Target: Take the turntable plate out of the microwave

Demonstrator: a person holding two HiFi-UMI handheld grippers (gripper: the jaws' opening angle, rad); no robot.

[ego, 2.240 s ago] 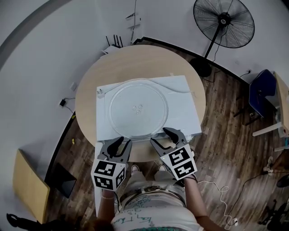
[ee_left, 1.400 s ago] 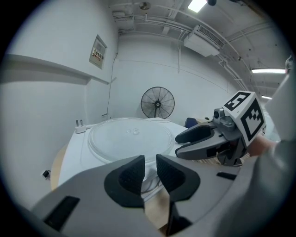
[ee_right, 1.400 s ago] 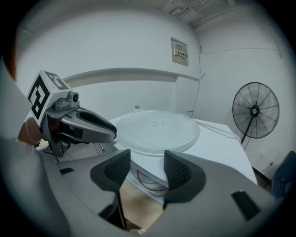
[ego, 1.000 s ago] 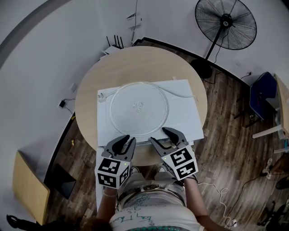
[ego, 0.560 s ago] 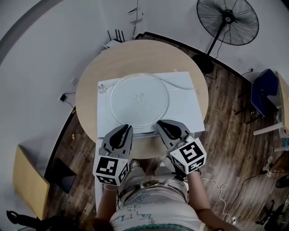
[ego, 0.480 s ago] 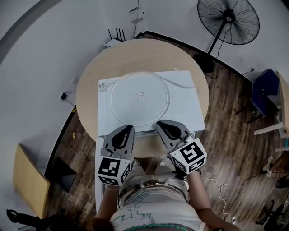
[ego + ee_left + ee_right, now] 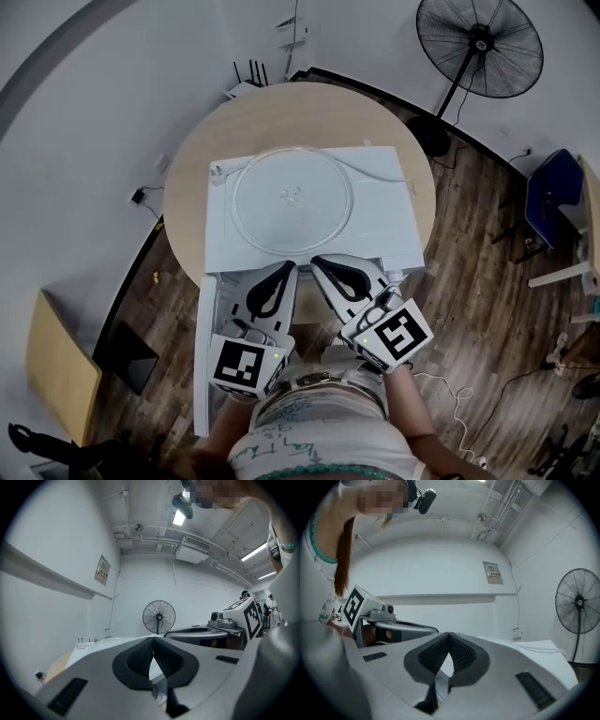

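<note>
Two grippers, both empty: my left gripper, jaws just closed, and my right gripper are pinched fully together on nothing. The turntable plate lies atop the microwave on the counter, so removal looks finished.

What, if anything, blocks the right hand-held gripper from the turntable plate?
Likely nothing, so yes: the turntable plate lies uncovered on the microwave just beyond the right hand-held gripper; its shut jaws must open first.
</note>
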